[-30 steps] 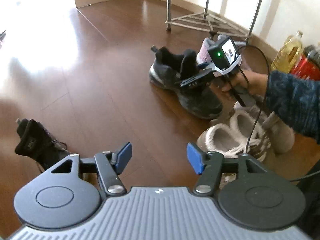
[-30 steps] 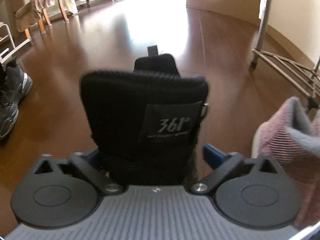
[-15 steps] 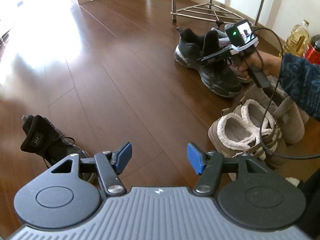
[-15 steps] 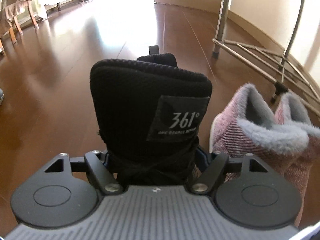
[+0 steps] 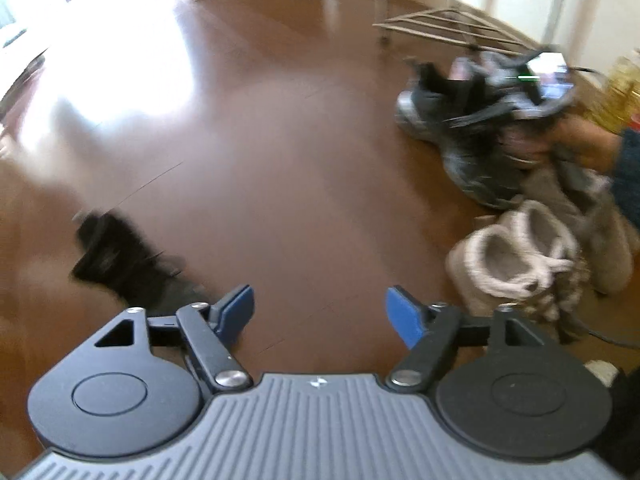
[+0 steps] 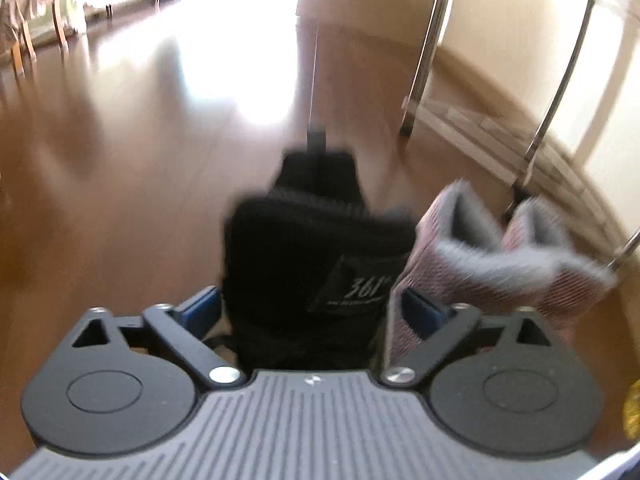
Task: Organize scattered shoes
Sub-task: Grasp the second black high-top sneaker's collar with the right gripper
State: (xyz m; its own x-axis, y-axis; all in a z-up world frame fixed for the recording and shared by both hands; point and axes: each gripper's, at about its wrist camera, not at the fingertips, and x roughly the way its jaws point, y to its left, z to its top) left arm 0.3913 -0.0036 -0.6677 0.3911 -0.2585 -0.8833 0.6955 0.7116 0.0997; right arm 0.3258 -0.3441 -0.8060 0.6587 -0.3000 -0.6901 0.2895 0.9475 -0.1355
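The left gripper (image 5: 320,312) was held above the wooden floor (image 5: 280,168), jaws wide apart and holding nothing. The right gripper (image 6: 310,308) hovered low over that floor, jaws parted around a black sneaker (image 6: 316,264).

A: Floor (image 5: 288,152): dark brown wood planks, glossy. Glare patch (image 5: 100,64) well ahead and left of the left jaws.

B: Metal rack (image 5: 448,28), grey legs and low bars, far ahead and right of them. Cream wall (image 6: 520,36) ahead and right of the right jaws, pale baseboard.

A: Wooden chair legs (image 6: 24,40) far ahead-left of the right jaws. Strong daylight floods the far end of the room.
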